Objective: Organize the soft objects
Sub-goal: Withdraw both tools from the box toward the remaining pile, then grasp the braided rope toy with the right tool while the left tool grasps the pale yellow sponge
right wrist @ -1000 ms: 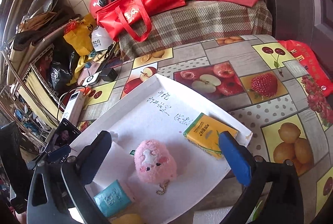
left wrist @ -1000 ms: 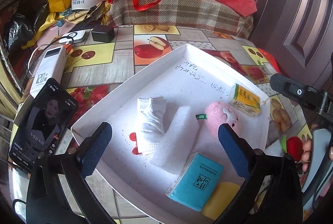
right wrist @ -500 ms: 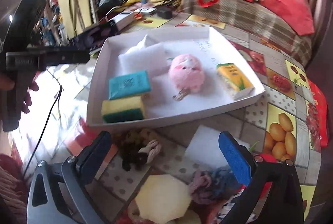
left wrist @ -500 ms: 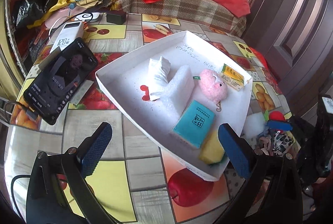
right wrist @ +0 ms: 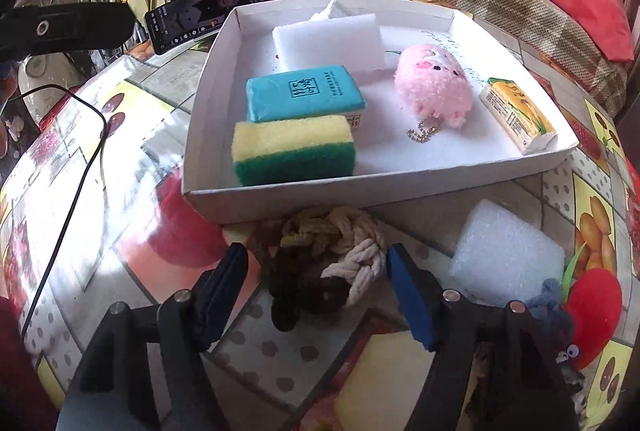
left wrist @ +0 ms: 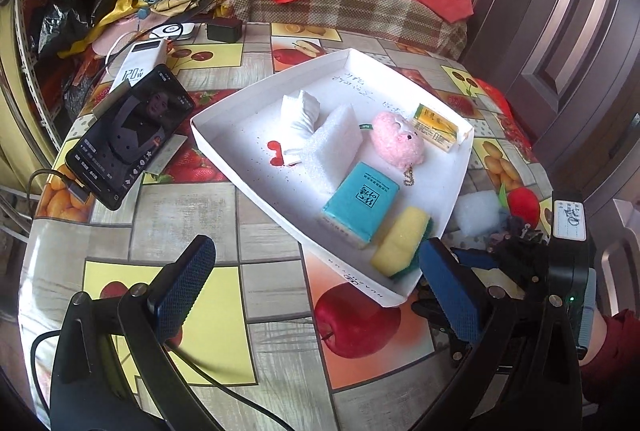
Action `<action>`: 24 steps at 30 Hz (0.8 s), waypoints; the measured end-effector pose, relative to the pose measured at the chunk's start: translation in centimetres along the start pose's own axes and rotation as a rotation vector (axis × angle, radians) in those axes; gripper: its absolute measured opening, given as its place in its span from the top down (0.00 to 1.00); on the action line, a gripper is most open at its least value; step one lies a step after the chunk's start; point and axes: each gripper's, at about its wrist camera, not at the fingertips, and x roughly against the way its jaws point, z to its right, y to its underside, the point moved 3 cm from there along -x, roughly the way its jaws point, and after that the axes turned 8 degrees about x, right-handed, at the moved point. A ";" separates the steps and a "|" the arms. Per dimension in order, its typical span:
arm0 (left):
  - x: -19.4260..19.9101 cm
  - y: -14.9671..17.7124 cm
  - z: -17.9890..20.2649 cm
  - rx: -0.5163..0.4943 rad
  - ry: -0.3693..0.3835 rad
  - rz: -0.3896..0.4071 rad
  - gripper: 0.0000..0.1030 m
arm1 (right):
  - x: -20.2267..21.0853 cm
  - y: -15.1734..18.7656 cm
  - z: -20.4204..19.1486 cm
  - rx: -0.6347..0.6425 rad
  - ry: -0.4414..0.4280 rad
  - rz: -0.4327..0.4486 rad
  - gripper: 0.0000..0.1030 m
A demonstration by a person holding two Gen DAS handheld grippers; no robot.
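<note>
Rope knot (right wrist: 332, 263), a braided ball of dark, olive and cream cord, lies on the tablecloth just near of the white tray (right wrist: 384, 191), and it is the thing my next move turns on. My right gripper (right wrist: 316, 295) has it straight ahead, sitting between the two blue pads with a gap on each side; jaws apart, nothing clamped yet. The ball is roughly round, so I see no long axis to line up with. I judge the right hand far nearer than the left: my left gripper (left wrist: 316, 291) hangs open over bare tablecloth on the tray's left side, holding nothing. In the tray sit a sponge (right wrist: 294, 149) and a pink plush (right wrist: 434, 85). White foam (right wrist: 506, 247) waits outside, right of the knot.
</note>
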 end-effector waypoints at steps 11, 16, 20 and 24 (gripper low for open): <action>-1.7 4.3 3.1 -0.145 0.064 -0.111 0.00 | 5.1 6.0 -3.0 -0.009 -0.062 0.003 0.54; -4.0 6.6 7.9 -0.273 0.135 -0.188 0.00 | 10.7 10.1 1.2 -0.247 0.035 0.068 0.54; -6.5 8.2 13.1 -0.363 0.172 -0.245 0.00 | 14.6 12.9 4.8 -0.408 0.157 0.108 0.53; -7.9 9.6 17.7 -0.443 0.160 -0.238 0.00 | 17.6 15.2 6.4 -0.511 0.213 0.153 0.53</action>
